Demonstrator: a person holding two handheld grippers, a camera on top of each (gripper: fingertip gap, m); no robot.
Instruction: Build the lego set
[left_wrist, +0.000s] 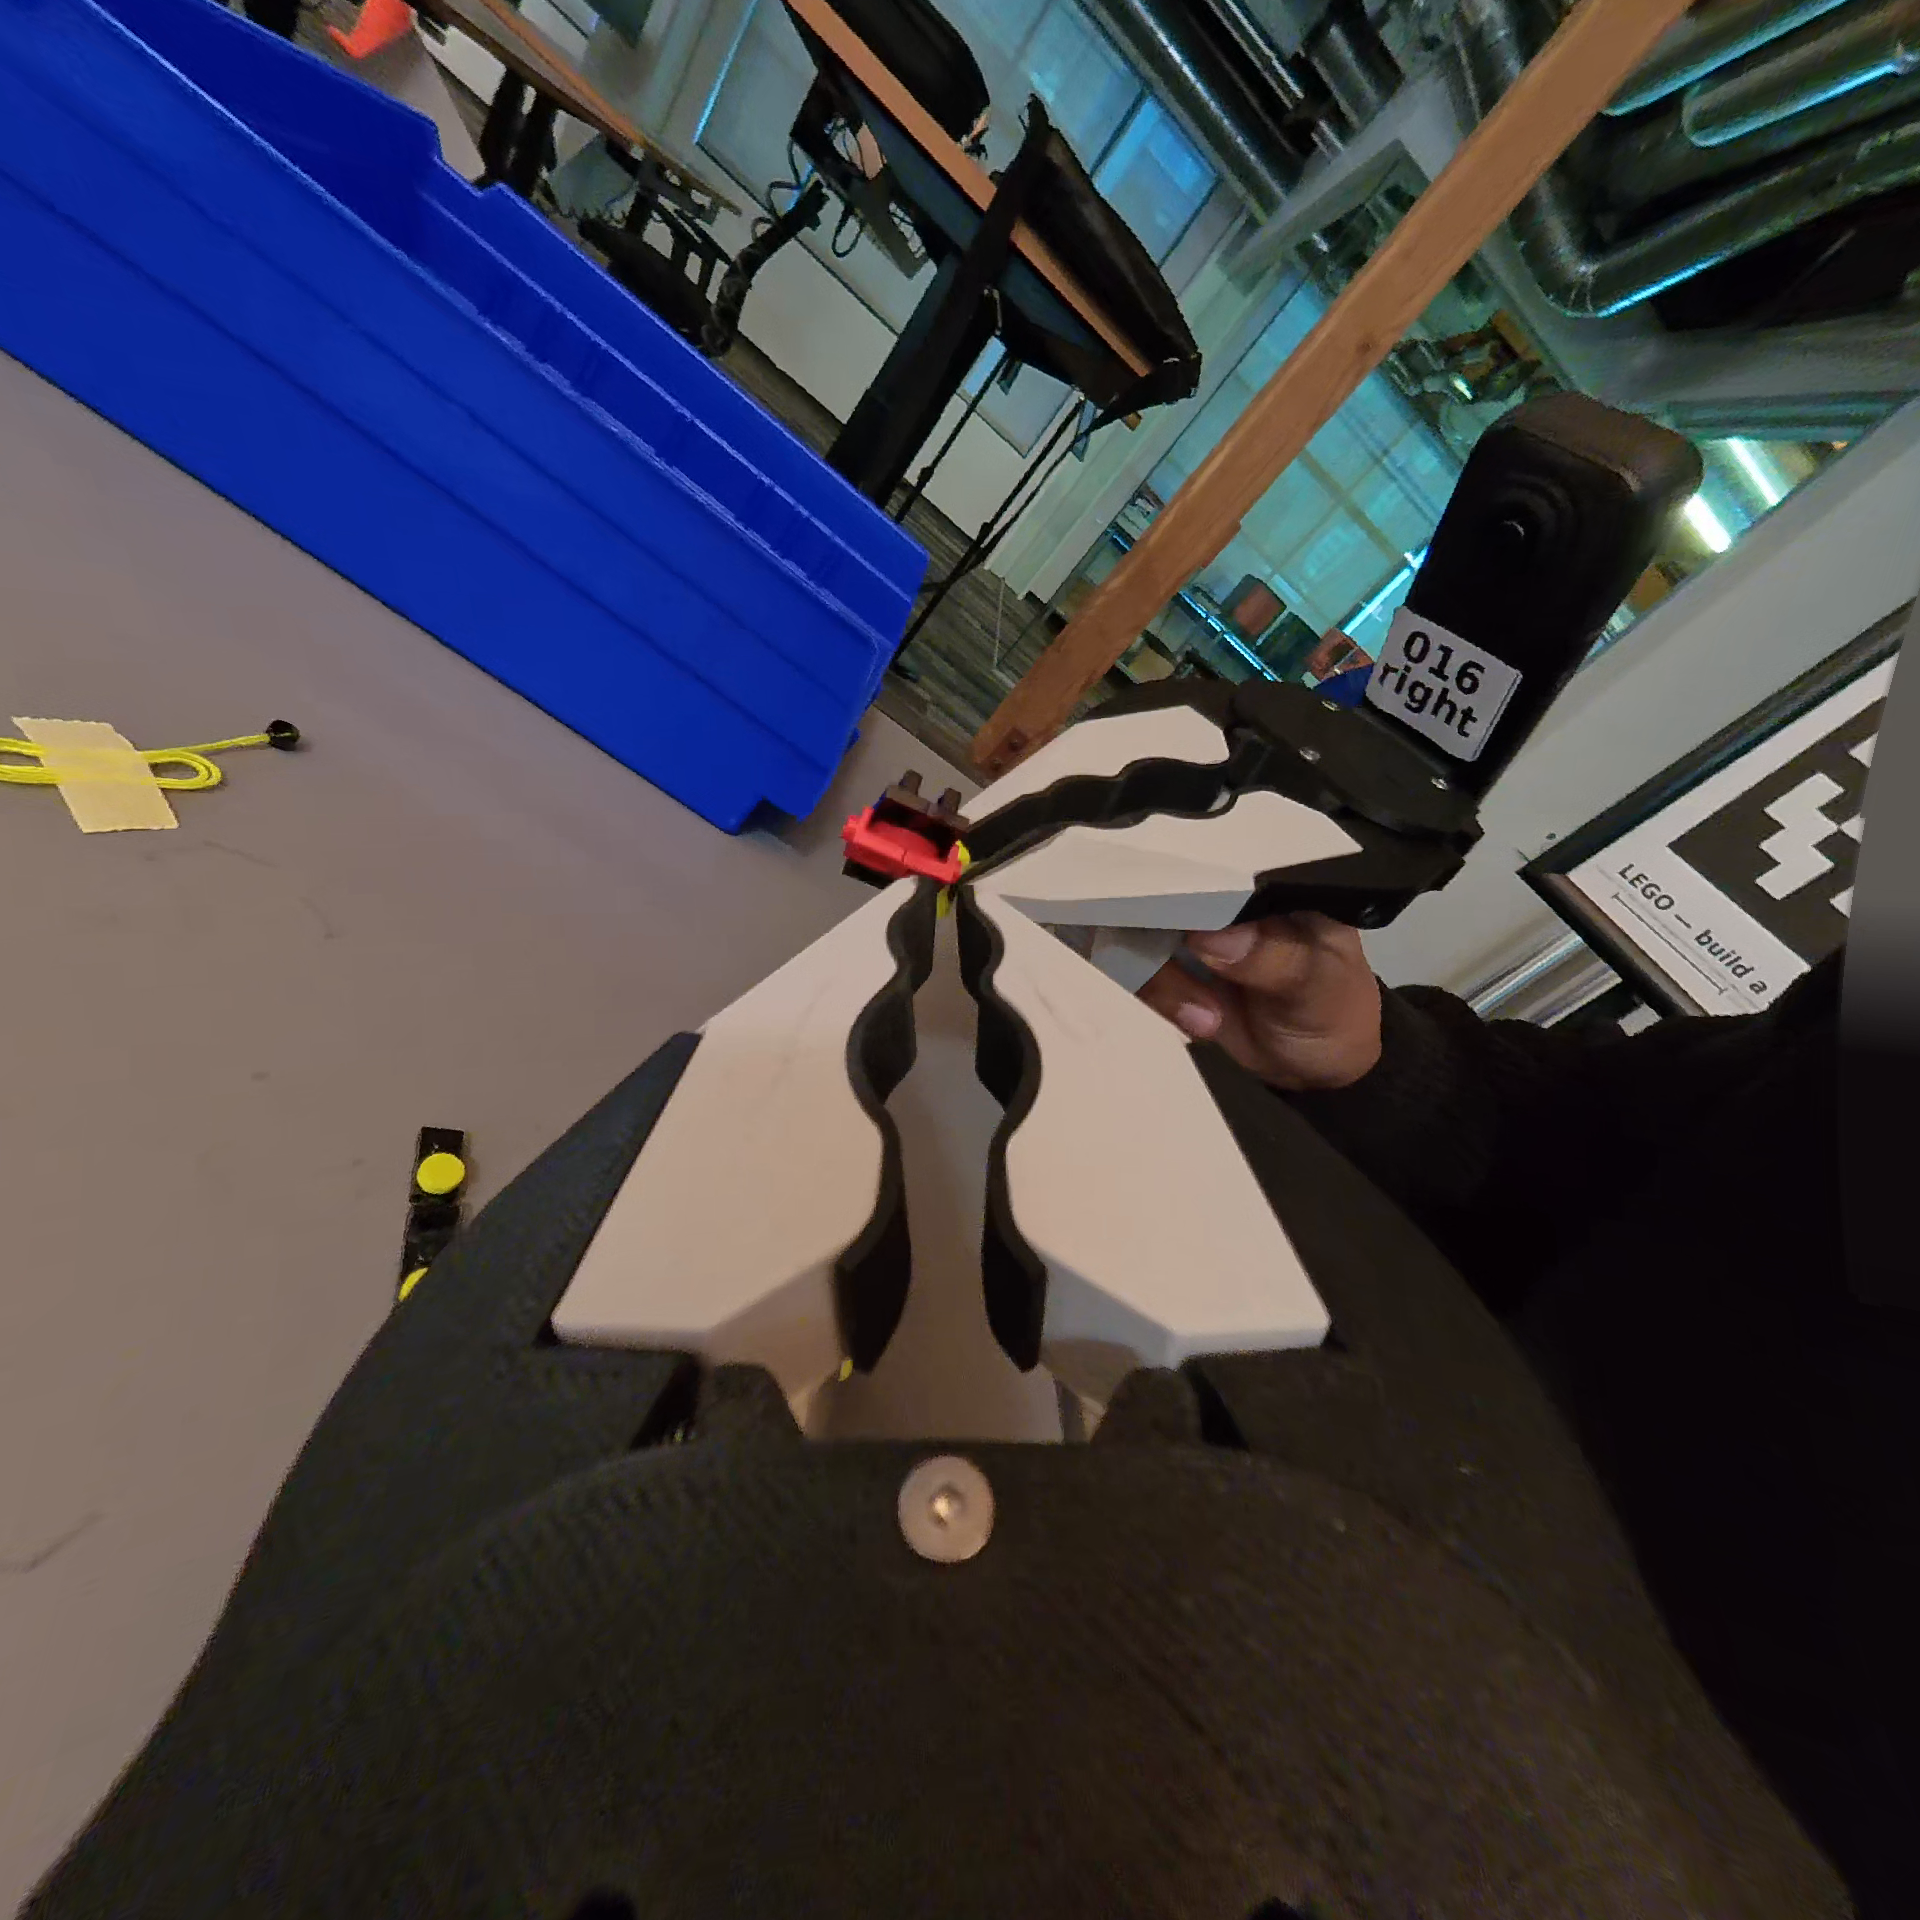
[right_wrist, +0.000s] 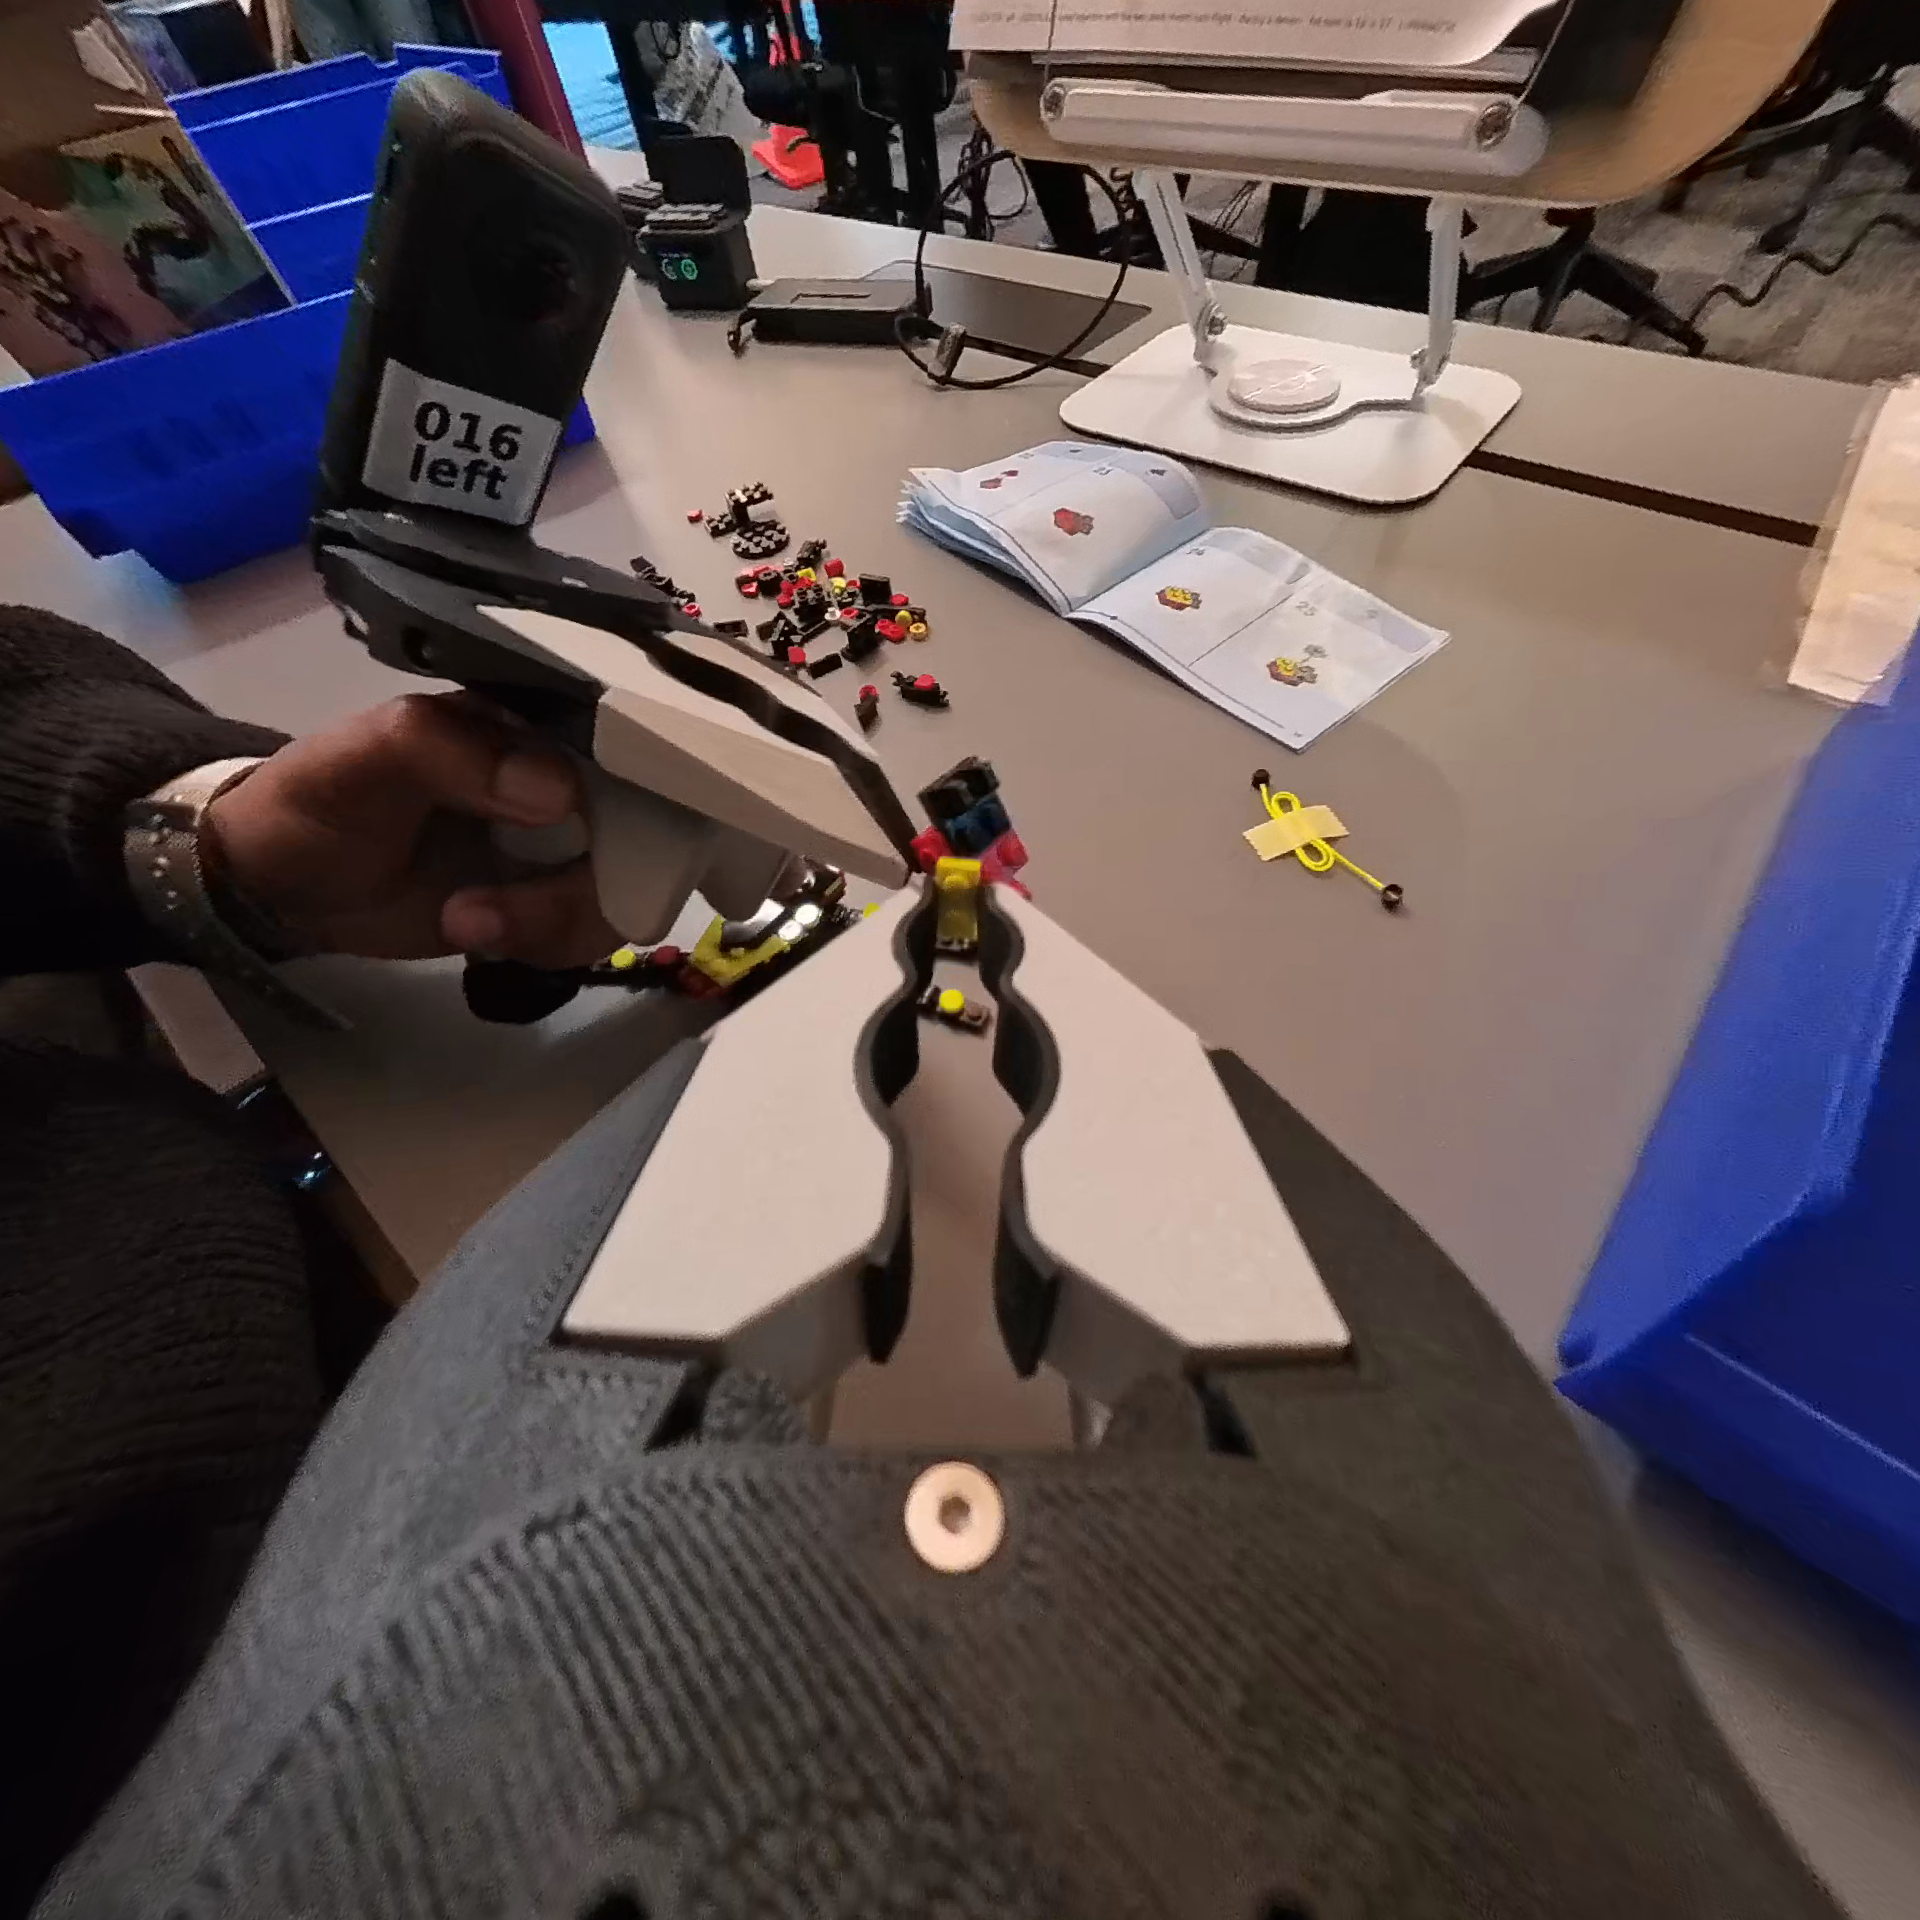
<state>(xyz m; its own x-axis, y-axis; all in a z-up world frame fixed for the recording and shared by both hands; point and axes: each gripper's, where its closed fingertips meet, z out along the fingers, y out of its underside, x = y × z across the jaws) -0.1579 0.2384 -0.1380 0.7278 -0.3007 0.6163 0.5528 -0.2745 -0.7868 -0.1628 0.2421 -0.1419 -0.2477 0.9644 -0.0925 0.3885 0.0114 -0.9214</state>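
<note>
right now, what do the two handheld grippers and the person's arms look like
Both grippers, left gripper and right gripper, share a build: textured black printed body, pale grey wedge fingers lined with wavy black pads, a silver screw at the base. Each carries a black camera block with a white sticker. The person wears black knit sleeves and a metal wristwatch.

Grey table (right_wrist: 1351, 935) runs out ahead of the right gripper, with a white stand base (right_wrist: 1288, 416) on its far edge and blue bins (right_wrist: 1766, 1247) off to both sides. Past the left gripper's tips: a slanted wooden beam (left_wrist: 1299, 416), dark desks (left_wrist: 987, 208), big windows (left_wrist: 1164, 156) glowing teal (pretty dim room overall), plus silver ducts (left_wrist: 1662, 156) overhead.
</note>
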